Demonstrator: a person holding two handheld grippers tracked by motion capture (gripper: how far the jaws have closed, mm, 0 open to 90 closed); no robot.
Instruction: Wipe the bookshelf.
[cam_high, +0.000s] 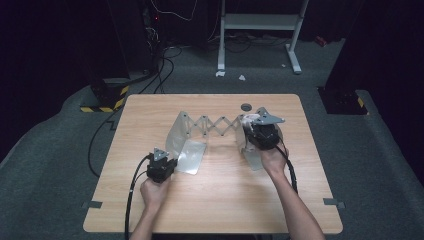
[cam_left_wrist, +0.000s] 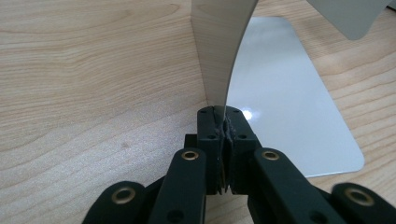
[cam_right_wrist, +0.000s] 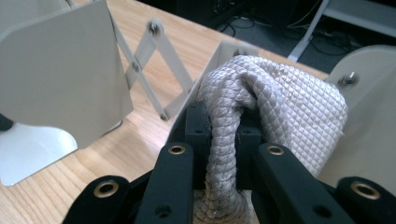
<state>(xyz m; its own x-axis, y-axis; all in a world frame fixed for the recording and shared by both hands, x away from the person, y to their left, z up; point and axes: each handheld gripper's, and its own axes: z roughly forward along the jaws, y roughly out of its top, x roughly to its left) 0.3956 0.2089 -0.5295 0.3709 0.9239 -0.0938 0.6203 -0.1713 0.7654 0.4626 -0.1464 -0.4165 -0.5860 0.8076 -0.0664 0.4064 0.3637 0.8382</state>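
One wooden table (cam_high: 215, 200) stands on grey carpet in a dark room. The left hand-held gripper (cam_left_wrist: 219, 114) clamps the edge of the left plate (cam_left_wrist: 219, 51) of an extending rack (cam_high: 212, 125). The right hand-held gripper (cam_right_wrist: 223, 126) grips a quilted cloth (cam_right_wrist: 289, 116) at the rack's right end; the high view hides its weave.

The tabletop (cam_left_wrist: 70, 70) is matt, pale-grained wood, the rack's panel (cam_left_wrist: 219, 46) and glossy base plate (cam_left_wrist: 289, 102) at its two o'clock look smooth metal, and the cloth (cam_right_wrist: 280, 107) is grey, quilted, rough-woven fabric.
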